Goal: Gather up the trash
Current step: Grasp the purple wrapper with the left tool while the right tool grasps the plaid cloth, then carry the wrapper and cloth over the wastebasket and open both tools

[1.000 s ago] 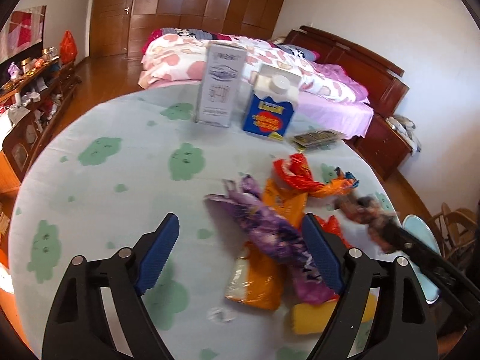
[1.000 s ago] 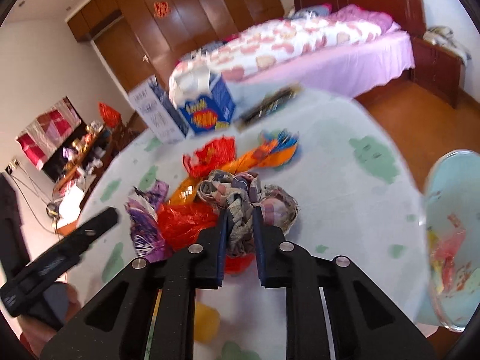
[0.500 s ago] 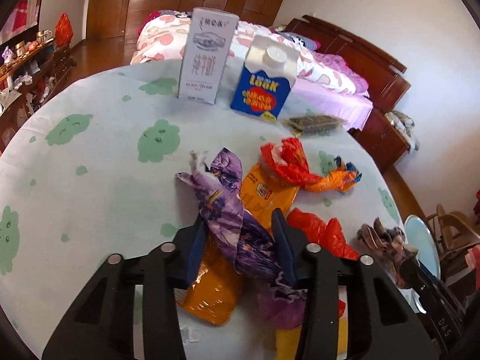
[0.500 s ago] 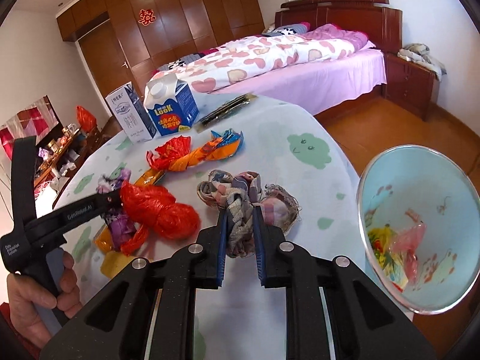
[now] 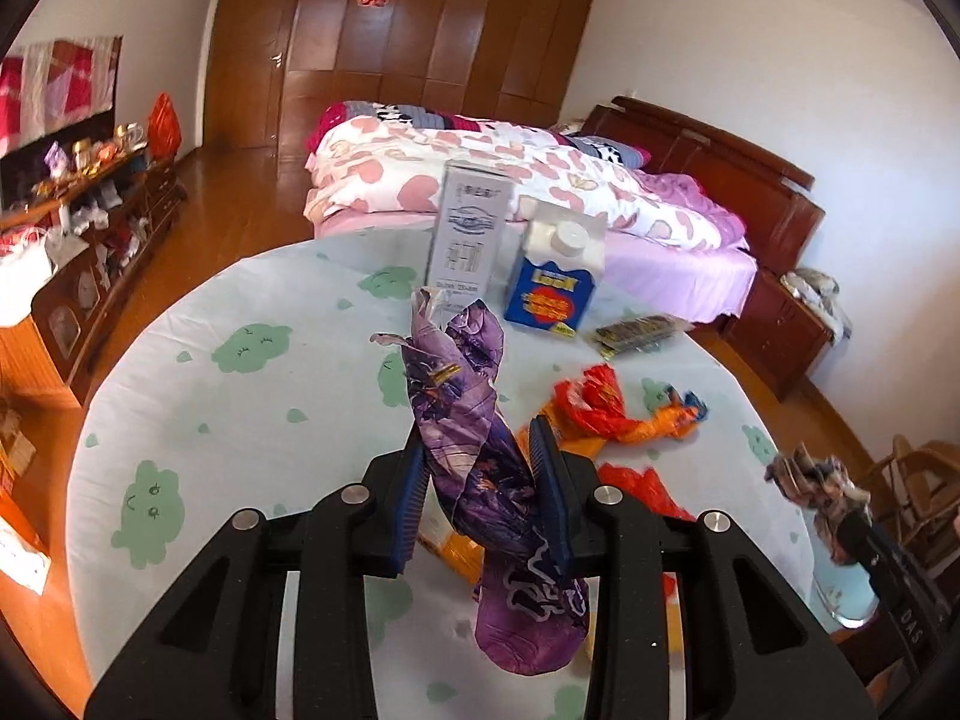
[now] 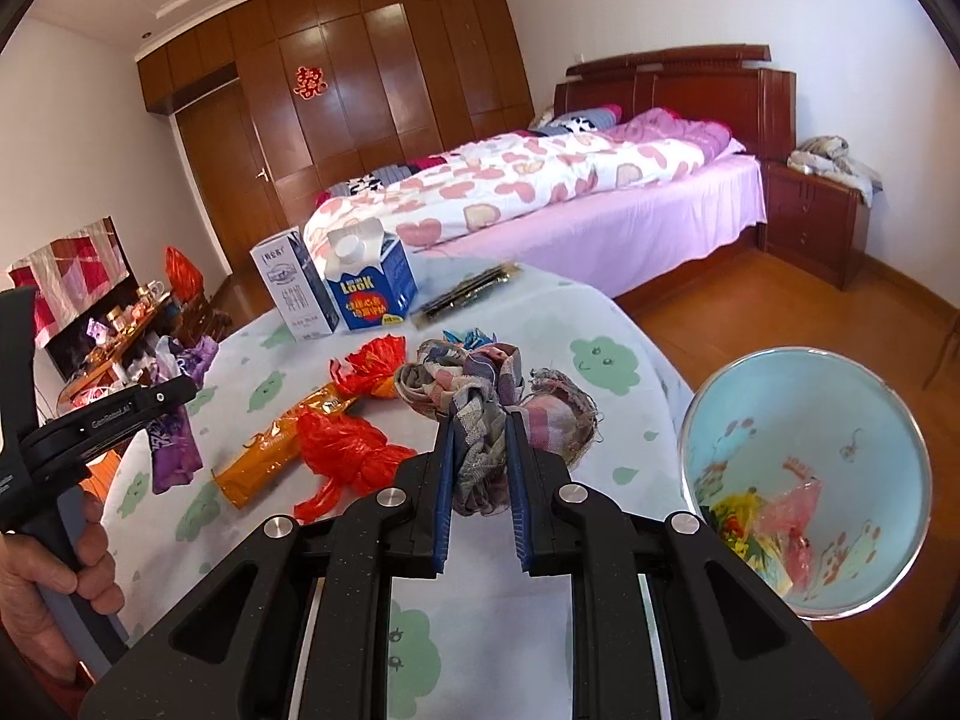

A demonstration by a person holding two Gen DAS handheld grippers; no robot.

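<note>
The left gripper (image 5: 480, 450) is closing its jaws on a crumpled purple wrapper (image 5: 480, 456), which is pinched between the blue pads and hangs clear of the round table (image 5: 240, 408), its top twisting toward 12 o'clock. The right gripper (image 6: 480, 438) is clamped on a wad of patterned cloth (image 6: 474, 396) raised above the table edge. A light-blue trash bin (image 6: 804, 480) sits at about 3 o'clock of it, well apart, with wrappers inside.

Right gripper (image 6: 479, 420) clamped on a crumpled cloth wad (image 6: 480, 396) above the table's (image 6: 600, 420) right edge, light-blue bin (image 6: 804, 396) just beyond, red and orange wrappers (image 6: 336, 444) mid-table, cartons (image 6: 336, 288) at the far edge.
</note>
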